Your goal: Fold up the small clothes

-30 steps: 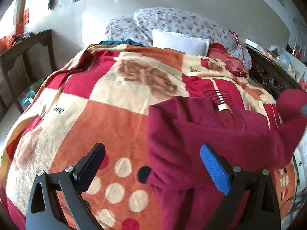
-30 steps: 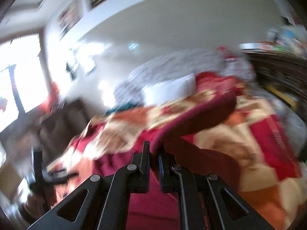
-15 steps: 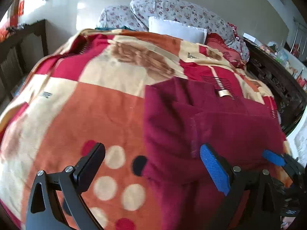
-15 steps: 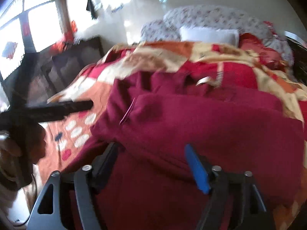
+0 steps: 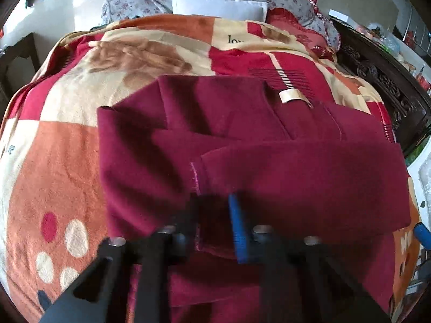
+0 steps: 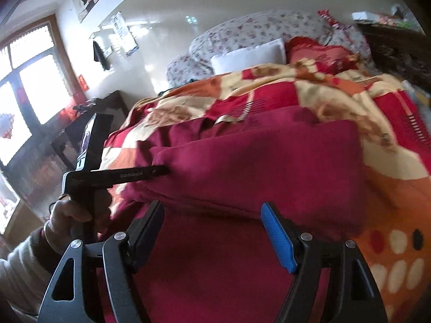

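Since the frame half a second back, the left claw [image 5: 212,226] has gone from wide spread beside the garment to nearly pressed together over the maroon garment [image 5: 242,145], with a fold of cloth at the stitched hem [image 5: 194,177] lying between its jaws; it appears to be pinching that fold, though blur hides the contact. The right claw [image 6: 215,231], shut on cloth a second ago, now stands spread and empty above the near part of the garment. Judgement: the right side has been laid across and let go, and the left side is being taken up for the next fold.

The garment lies on the patterned blanket [image 5: 54,161] of the bed, toward the near right. It is a soft, fleece-like maroon piece with one layer doubled across its middle and a pale neck label [image 5: 292,97] showing at its far end. Pillows [image 5: 218,6] lie beyond, well apart.
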The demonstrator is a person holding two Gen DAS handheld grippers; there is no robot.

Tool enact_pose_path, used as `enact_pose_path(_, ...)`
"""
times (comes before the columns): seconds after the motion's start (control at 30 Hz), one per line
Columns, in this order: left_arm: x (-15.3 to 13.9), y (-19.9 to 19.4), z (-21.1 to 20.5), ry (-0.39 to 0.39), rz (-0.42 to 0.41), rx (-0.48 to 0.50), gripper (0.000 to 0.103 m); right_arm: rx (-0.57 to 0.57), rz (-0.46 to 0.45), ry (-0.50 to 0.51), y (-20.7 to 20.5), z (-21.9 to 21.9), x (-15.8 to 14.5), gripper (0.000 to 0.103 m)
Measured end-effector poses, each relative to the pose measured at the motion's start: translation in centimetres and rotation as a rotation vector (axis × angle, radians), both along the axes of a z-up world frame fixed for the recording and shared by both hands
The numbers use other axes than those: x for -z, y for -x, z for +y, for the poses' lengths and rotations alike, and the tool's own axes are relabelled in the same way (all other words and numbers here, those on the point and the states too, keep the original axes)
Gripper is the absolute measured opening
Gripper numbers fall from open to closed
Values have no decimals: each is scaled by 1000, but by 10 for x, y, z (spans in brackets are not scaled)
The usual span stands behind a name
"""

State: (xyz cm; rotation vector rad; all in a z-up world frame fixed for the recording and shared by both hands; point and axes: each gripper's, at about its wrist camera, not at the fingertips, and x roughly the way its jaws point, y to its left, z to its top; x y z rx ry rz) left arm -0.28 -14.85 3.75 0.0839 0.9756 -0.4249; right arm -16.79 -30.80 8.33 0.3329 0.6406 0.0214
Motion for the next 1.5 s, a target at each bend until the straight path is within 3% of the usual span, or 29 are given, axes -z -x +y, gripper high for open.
enact_pose_path(0.03,-4,3,1,-7,-18,-4,5,16,-7,-8,5,-7,-2,79)
enact_pose_path(0.2,-51,16,32,97,-80,6,5,109,-34,-3,22,-37,-20,79)
enact_pose_path(0.33,-74,17,63,90,-126,-36,5,177,-36,36,24,-51,-31,79)
enact_pose_path(0.4,-69,13,72,81,-106,-55,5,181,-2,65,14,-51,-31,75)
enact_pose_path(0.47,-58,10,76,53,-90,-69,5,168,22,101,0,-48,-28,59)
enact_pose_path(0.7,-9,2,69,-26,-20,-87,5,154,133,192,-69,-52,2,54)
enact_pose_path(0.83,-1,0,62,-54,-26,-85,5,182,214,178,-102,-73,29,46)
enact_pose_path(0.93,4,-2,58,-76,-29,-88,5,200,194,145,-112,-84,33,46)
enact_pose_path(1.07,3,0,58,-79,-37,-91,5,204,209,142,-102,-81,24,47)
enact_pose_path(1.23,3,4,61,-74,-43,-93,6,159,190,167,-61,-59,9,48)
enact_pose_path(1.5,5,10,55,-111,-86,-103,6,163,246,228,-29,-44,34,49)
